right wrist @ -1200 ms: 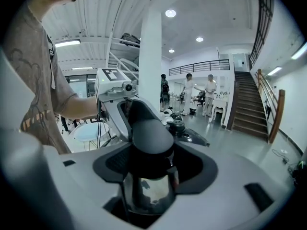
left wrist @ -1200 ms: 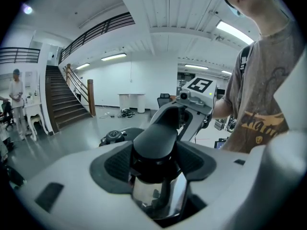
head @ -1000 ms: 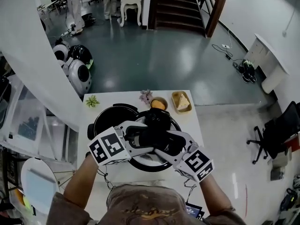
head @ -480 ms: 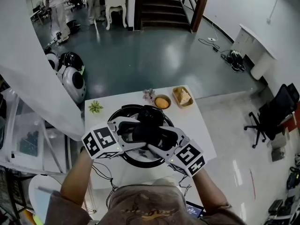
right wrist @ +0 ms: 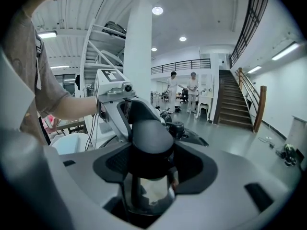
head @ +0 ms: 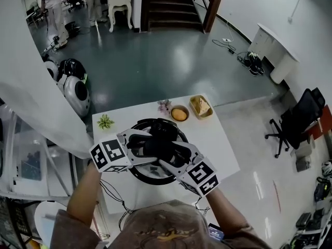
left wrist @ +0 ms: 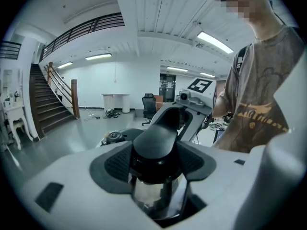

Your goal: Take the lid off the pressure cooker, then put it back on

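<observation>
On the white bench (head: 220,154), the round black pressure cooker (head: 133,164) now sits nearly centred under its shiny lid (head: 155,173), which was offset a second ago. I judge refitting is under way. The fingers of the left gripper (left wrist: 154,169) and right gripper (right wrist: 146,169) each clamp the black lid handle (head: 163,134). No writing is legible, only square markers.

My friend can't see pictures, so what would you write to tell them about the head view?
Seen from above, a person clamps the left gripper and the right gripper on the black handle of a pressure cooker's lid, at a white table. A small bowl and a tray sit at the table's far edge.
</observation>
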`<state>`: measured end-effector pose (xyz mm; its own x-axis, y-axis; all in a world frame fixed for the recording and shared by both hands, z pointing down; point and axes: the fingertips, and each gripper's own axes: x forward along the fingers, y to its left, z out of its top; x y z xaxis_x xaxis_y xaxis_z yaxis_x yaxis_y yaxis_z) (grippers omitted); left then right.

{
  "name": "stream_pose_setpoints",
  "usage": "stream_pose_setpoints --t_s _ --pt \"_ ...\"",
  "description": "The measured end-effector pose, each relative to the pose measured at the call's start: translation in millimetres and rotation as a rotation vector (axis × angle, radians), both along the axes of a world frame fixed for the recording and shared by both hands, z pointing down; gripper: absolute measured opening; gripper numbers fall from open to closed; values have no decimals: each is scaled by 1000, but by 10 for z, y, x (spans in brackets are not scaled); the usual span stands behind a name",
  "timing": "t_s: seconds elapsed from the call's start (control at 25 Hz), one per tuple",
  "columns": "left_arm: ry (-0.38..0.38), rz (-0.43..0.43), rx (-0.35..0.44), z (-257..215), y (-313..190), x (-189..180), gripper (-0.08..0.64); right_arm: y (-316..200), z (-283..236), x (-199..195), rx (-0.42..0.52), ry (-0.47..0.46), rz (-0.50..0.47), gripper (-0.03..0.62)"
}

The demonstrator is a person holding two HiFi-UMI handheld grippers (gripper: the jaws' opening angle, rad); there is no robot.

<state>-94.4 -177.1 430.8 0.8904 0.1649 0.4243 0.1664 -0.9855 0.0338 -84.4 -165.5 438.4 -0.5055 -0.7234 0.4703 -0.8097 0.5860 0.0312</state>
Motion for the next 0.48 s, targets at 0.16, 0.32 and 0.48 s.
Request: stream_pose_setpoints --t_s 0.16,0.32,0.48 --pt "0 24 -1 46 -64 -16 288 -65 49 -20 -8 -2 22 262" --pt "6 30 3 76 -168 -20 288 -164 85 -21 -15 -3 40 262" --pt "6 44 22 112 -212 -8 287 -203 131 -8 -23 -17 65 262"
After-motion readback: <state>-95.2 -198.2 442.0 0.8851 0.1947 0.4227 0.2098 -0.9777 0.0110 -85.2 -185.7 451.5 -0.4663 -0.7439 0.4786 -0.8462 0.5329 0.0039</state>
